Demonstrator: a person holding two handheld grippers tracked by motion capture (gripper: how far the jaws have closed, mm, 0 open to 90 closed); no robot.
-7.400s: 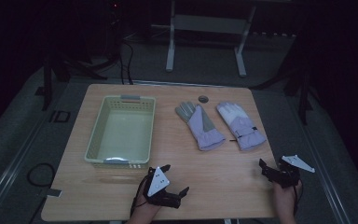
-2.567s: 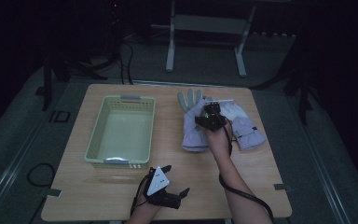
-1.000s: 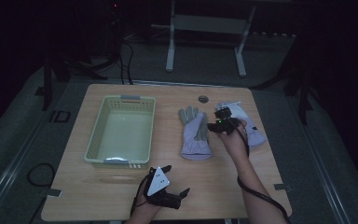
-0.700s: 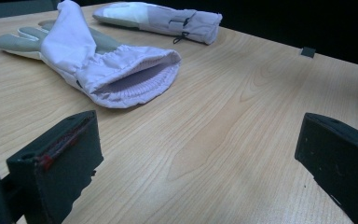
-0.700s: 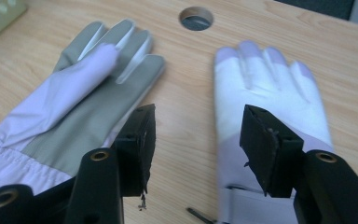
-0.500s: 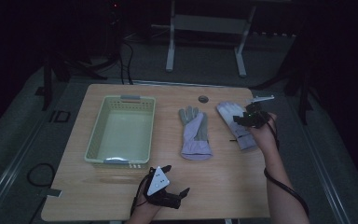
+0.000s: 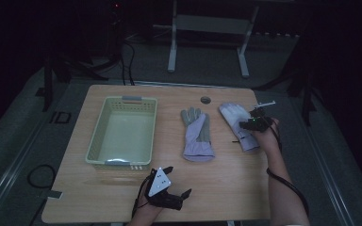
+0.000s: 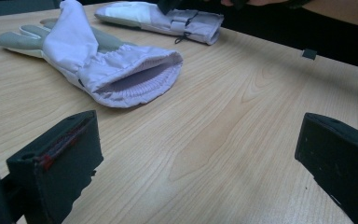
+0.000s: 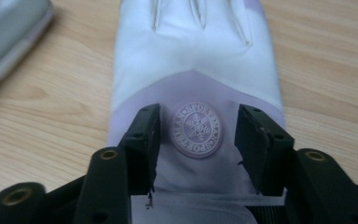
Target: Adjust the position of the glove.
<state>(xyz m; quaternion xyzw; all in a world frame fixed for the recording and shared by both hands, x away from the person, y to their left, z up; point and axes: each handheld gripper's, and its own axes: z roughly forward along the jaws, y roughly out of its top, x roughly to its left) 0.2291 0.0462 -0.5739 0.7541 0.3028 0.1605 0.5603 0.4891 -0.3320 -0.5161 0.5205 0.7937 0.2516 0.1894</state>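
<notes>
Two pale lilac gloves lie on the wooden table. One glove (image 7: 197, 134) lies in the middle, grey palm up, its cuff opening (image 8: 135, 81) facing my left gripper. The other glove (image 7: 233, 115) lies at the right, back up. My right gripper (image 7: 253, 124) is lowered over this glove (image 9: 196, 60); its jaws (image 9: 196, 135) stand either side of the round snowflake badge (image 9: 198, 127) and have just been closing, with glove fabric between them but not pinched. My left gripper (image 7: 169, 189) rests near the front edge, jaws wide apart (image 8: 200, 163) over bare wood.
A pale green slatted basket (image 7: 95, 141) stands at the left of the table, nothing in it. A small round dark disc (image 7: 205, 100) lies near the far edge. A metal stand (image 7: 207, 28) is on the floor beyond the table.
My right hand has moved from beside the middle glove to the right and down onto the right glove. The left gripper has stayed put.
</notes>
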